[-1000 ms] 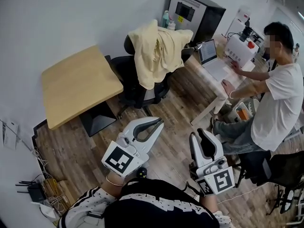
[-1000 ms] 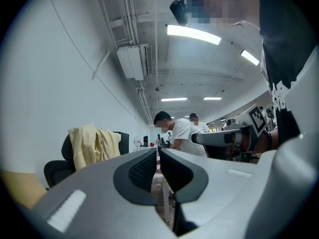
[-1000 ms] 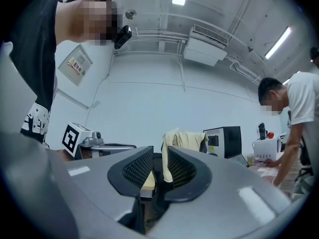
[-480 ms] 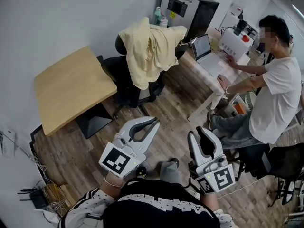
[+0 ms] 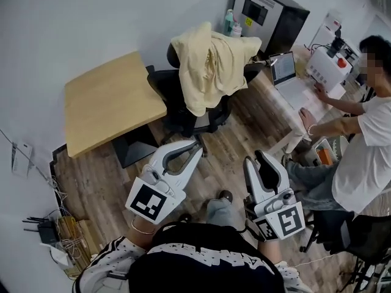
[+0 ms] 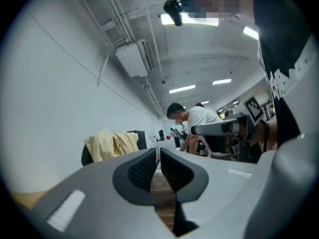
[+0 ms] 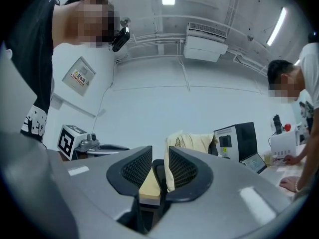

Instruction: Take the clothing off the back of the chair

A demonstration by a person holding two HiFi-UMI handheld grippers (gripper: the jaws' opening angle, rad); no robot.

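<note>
A pale yellow garment [image 5: 211,66] hangs over the back of a black office chair [image 5: 183,99] across the wood floor. It also shows far off in the left gripper view as the garment [image 6: 112,144], and in the right gripper view as the garment [image 7: 192,142]. My left gripper [image 5: 195,145] points level at the chair, well short of it, shut and empty; its pads [image 6: 144,168] almost meet. My right gripper [image 5: 256,159] is beside it, also short of the chair, with its jaws open and nothing between them; the chair and garment show through the gap.
A wooden table [image 5: 110,102] stands left of the chair. To the right a white desk [image 5: 305,99] holds a laptop [image 5: 284,69], and a seated person [image 5: 366,145] works there. A black cabinet [image 5: 269,20] is behind. Cables and a router [image 5: 43,231] lie at the lower left.
Both grippers have moved forward across the floor toward the chair. The left one has rolled a little. My foot has come into view below them.
</note>
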